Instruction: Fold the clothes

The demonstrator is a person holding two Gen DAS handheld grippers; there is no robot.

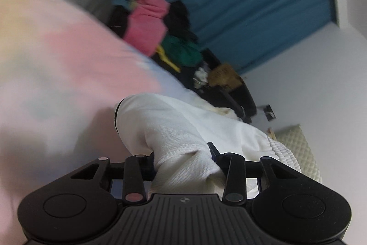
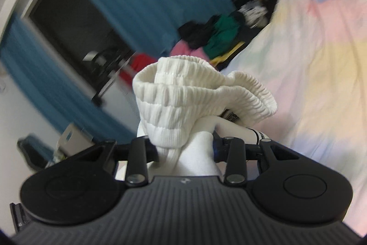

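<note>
I am holding a white garment (image 1: 174,128) in both tools: the left hand-held gripper (image 1: 183,160) is clamping its smooth knit fabric at lower centre of the left view, and the right hand-held gripper (image 2: 185,148) is pinching the ribbed elastic waistband (image 2: 183,93) at centre frame. The pastel bedspread (image 2: 316,61) is filling the right side, with a heap of clothes (image 1: 160,26) blurring above.
</note>
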